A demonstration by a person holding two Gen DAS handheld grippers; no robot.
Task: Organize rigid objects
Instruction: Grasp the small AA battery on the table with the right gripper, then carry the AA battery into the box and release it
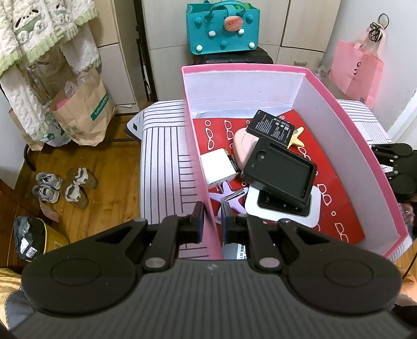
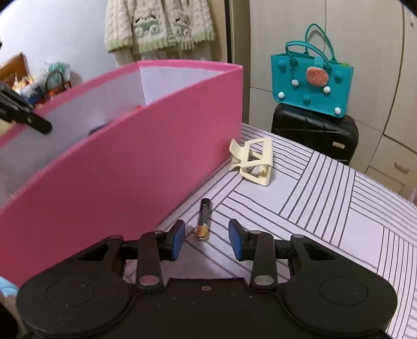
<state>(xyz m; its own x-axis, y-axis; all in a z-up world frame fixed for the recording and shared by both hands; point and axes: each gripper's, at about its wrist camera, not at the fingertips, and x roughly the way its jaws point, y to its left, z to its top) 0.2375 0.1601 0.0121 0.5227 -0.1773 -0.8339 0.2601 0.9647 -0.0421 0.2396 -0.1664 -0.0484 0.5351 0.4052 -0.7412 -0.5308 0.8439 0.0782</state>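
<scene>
- Pink box [image 1: 346,135], white inside, sits on a white cloth with dark stripes [image 1: 161,146]; left wrist view looks down into it.
- Inside on the red liner: black battery pack [image 1: 271,127], black tray-like case [image 1: 280,169] tilted on a white device [image 1: 284,211], white adapter [image 1: 217,165], pink item, purple star clip [image 1: 229,195].
- Left gripper [image 1: 212,221] clamped on the box's near-left wall, pads pressing both sides.
- Room, same view: wood floor, shoes [image 1: 62,186], paper bags [image 1: 86,109], teal felt bag [image 1: 222,27], pink shopping bag [image 1: 357,70] on the wall.
- Right wrist view: box outer wall at left; AA battery [image 2: 203,219] lies on the striped cloth just beside the box.
- Right gripper [image 2: 207,240] jaws apart, pads not touching; the battery's near end lies between the fingertips.
- Cream claw clip [image 2: 254,161] farther back near the box corner.
- Behind: black suitcase [image 2: 314,138] with the teal bag on top, knit garment [image 2: 159,23] hanging, cabinet doors.
</scene>
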